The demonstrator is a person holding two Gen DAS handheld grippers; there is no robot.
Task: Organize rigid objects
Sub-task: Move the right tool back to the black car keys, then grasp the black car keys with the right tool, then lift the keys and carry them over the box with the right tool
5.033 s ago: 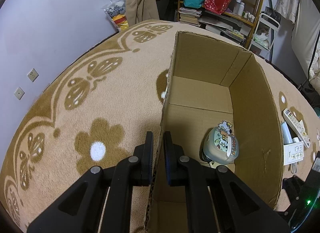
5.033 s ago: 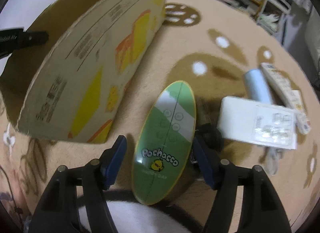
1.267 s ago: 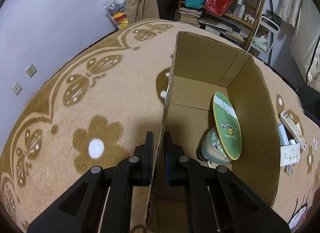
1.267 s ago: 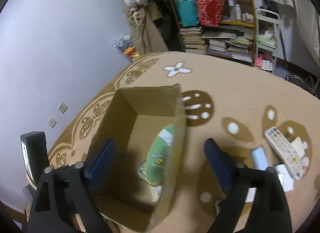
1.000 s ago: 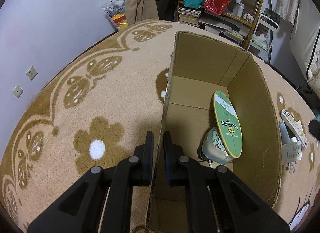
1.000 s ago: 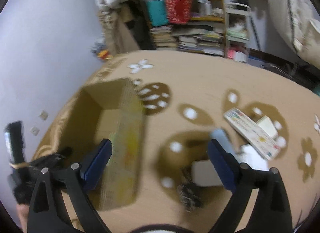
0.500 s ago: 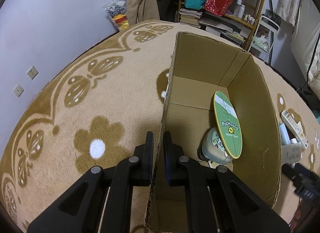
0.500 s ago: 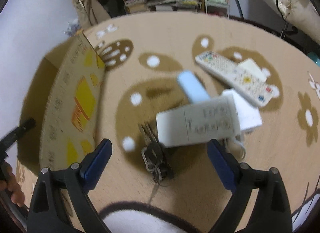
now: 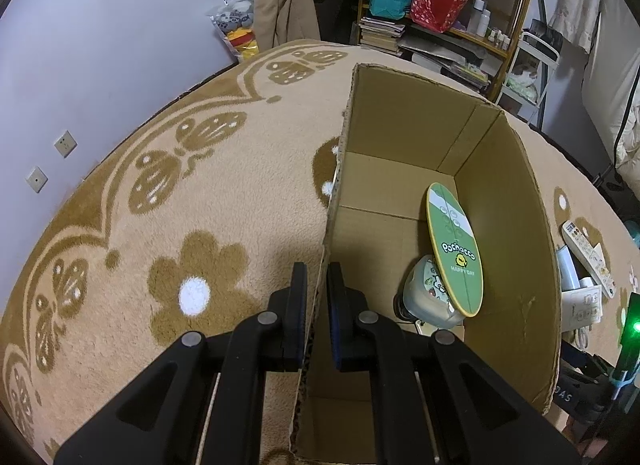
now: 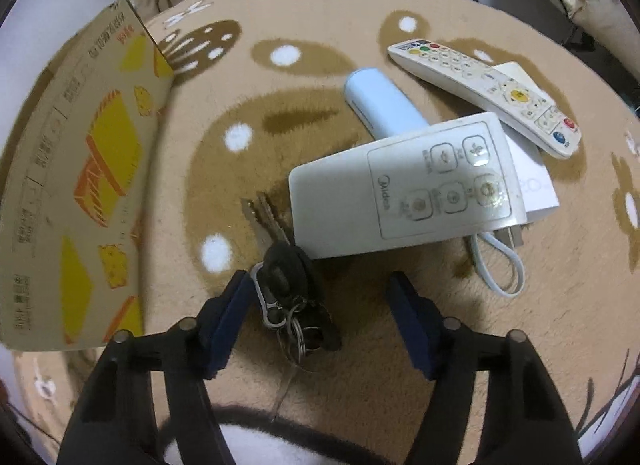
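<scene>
My left gripper (image 9: 317, 281) is shut on the near left wall of the open cardboard box (image 9: 516, 201). Inside the box a green oval Pochacco board (image 9: 454, 249) leans on a rounded pale container (image 9: 424, 297). My right gripper (image 10: 320, 289) is open and low over the carpet, around a bunch of keys (image 10: 286, 277). Just beyond lie a white Midea fan remote (image 10: 404, 185), a pale blue cylinder (image 10: 380, 101), a long white remote (image 10: 484, 93) and a white cable (image 10: 500, 261). The box's printed outer wall (image 10: 80, 169) stands at the left.
The floor is a beige carpet (image 9: 180, 201) with brown flower patterns. Shelves with bags and books (image 9: 432, 5) stand at the far side. A white flat box (image 10: 536, 181) lies under the remotes. A wall with sockets (image 9: 64, 143) is at the left.
My right gripper dropped the green board into the box, swung away to the right, and has come down open over the keys and remotes. My left gripper has stayed on the box wall.
</scene>
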